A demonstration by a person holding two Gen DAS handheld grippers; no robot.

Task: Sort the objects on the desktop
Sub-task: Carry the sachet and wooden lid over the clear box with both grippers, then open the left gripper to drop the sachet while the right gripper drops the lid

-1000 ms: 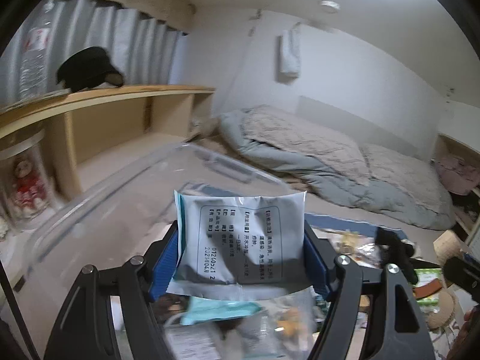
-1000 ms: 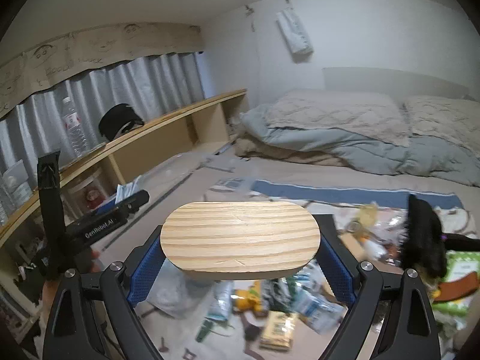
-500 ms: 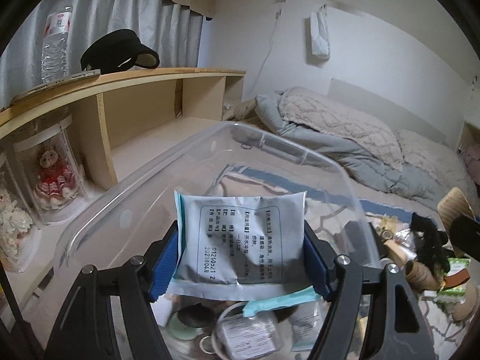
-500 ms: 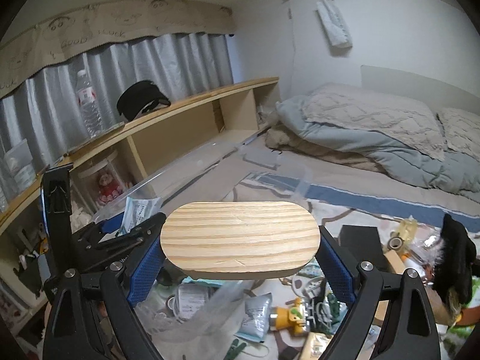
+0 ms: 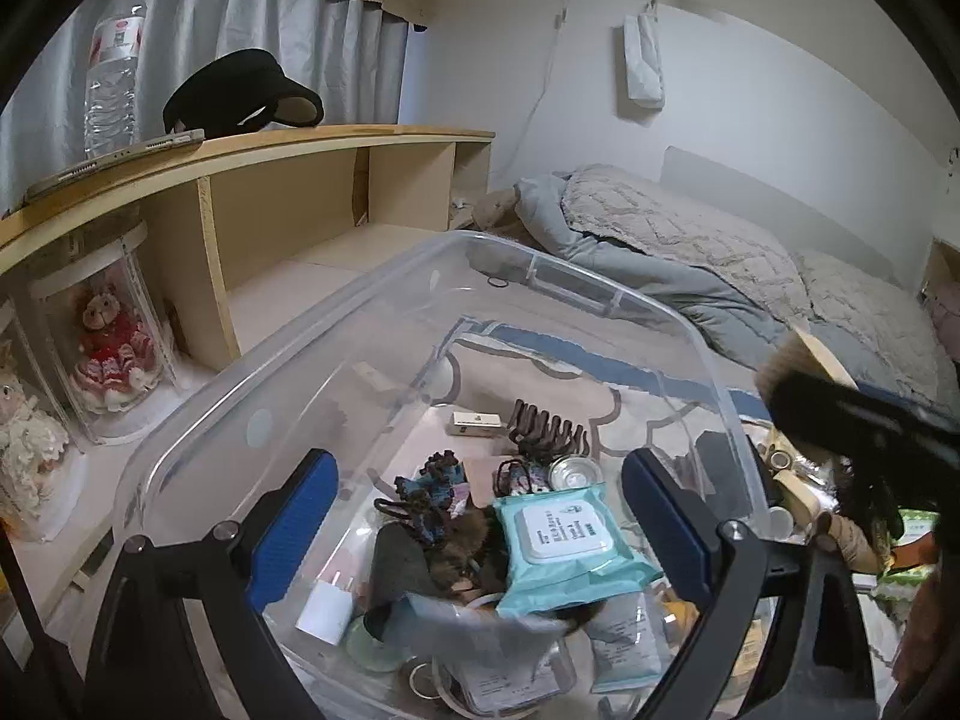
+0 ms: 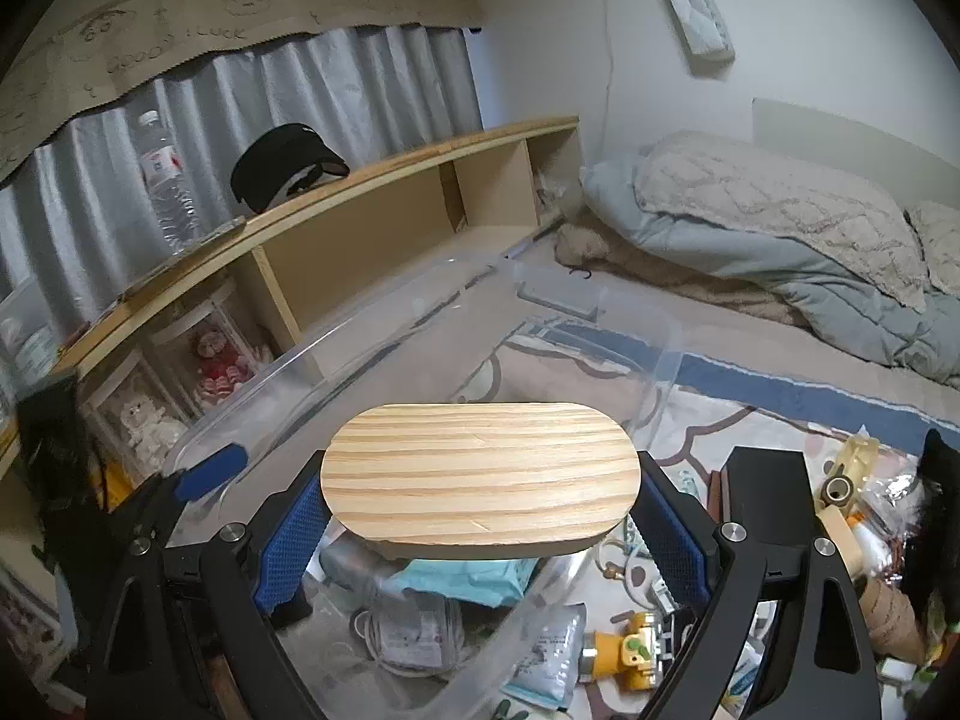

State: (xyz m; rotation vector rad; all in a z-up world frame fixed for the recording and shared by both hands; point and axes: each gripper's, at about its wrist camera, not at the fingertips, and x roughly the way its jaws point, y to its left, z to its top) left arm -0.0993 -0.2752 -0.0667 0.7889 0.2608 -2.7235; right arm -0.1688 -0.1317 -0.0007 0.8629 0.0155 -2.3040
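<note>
Part sorted — bin (image 5: 690,324) at frame centre holds many items, left gripper (image 5: 480,516) opening with nothing between, right gripper (image 6: 480,534) clamps wooden board (image 6: 480,471) — floor clutter (image 6: 636,648) lower right remains.

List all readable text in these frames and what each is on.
"GOOD LUCK", hand-drawn, partly legible: paper valance above the curtain.
Wet-wipes pack lid label: print too small to read.
Water bottle label: red and white, unreadable.
Grey sachets in the clear bin: print blurred.
Nothing else legible.
</note>
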